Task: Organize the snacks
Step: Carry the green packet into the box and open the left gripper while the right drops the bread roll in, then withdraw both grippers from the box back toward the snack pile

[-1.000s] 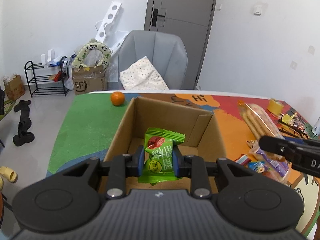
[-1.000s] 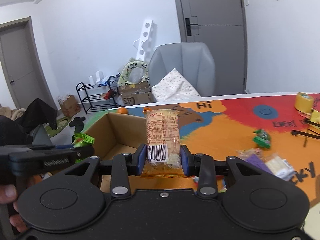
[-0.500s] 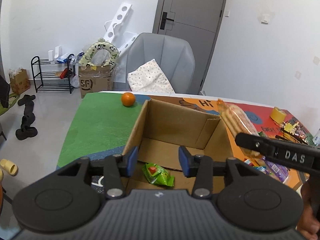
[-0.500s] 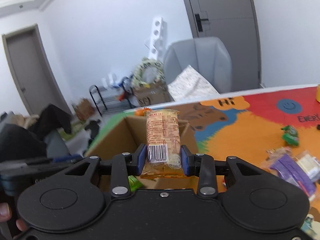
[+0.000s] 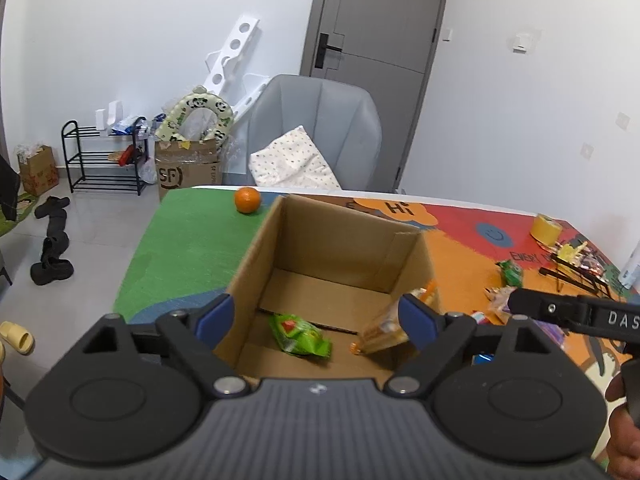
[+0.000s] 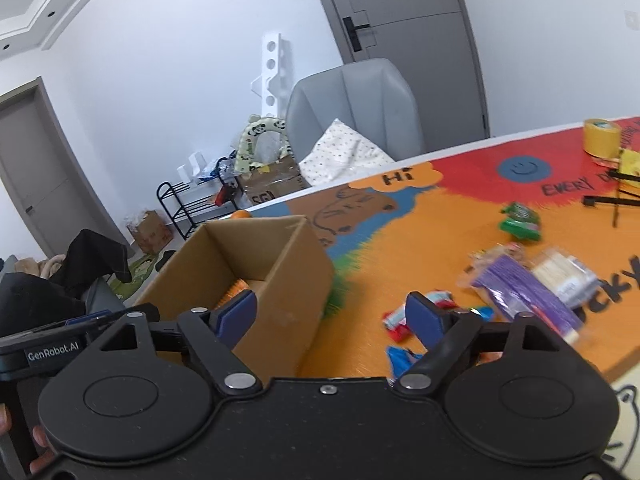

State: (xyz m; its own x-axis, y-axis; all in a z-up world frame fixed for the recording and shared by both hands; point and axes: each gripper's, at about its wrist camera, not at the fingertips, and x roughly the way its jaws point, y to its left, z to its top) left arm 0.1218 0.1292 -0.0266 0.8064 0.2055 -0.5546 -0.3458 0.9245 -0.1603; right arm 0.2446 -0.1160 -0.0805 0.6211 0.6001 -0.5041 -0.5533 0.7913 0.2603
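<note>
Now both grippers empty, fingers spread: left gripper (image 5: pixel 316 316) over cardboard box (image 5: pixel 340 240), right gripper (image 6: pixel 332 312) beside it.

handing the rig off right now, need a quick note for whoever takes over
Left gripper: open, holding nothing, over the box.
Right gripper: open, holding nothing, beside the box, over the table.
Done: green candy and orange biscuit pack lie in the box.
Left: the loose snacks on the table: green packet, purple pack, clear pack, red wrapper, blue wrapper. The orange sits beyond the box.
</note>
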